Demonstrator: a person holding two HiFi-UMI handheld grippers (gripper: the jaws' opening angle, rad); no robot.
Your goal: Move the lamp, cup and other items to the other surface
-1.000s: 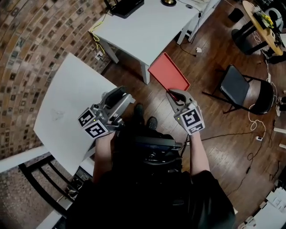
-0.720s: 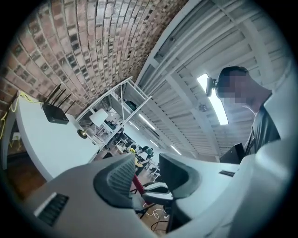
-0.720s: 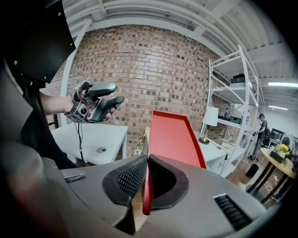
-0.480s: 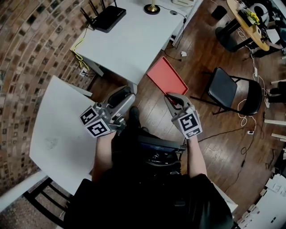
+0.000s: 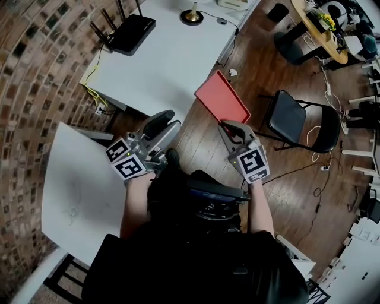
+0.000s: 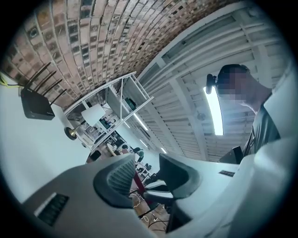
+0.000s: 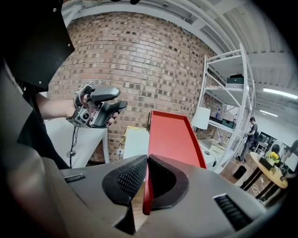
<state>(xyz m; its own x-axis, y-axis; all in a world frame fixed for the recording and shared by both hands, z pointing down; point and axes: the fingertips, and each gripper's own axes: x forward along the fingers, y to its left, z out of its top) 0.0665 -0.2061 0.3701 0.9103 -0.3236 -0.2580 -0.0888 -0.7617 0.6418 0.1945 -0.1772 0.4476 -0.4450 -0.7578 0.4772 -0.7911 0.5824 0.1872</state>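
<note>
red rimmed tray [image 5: 223, 97], flat, pinched at its near edge by the right claw [image 5: 230, 127]. left claw [image 5: 162, 121] spread. white table [image 5: 163, 62] ahead of both, brick wall [image 5: 35, 71] beyond the left one.

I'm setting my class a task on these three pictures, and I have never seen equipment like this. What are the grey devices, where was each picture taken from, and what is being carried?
There is no robot here: a person holds a hand-held gripper in each hand, and the patterned cubes are parts of those grippers. One picture comes from a camera on the person's head, looking steeply down. The other two come from cameras riding on each gripper, looking along its fingers. The right gripper has its fingers closed on the rim of a red tray, so the tray is what is being carried. The left gripper has its fingers apart with nothing between them. Ahead, a white table carries a black router and a lamp. A second white table is on the person's left.
</note>
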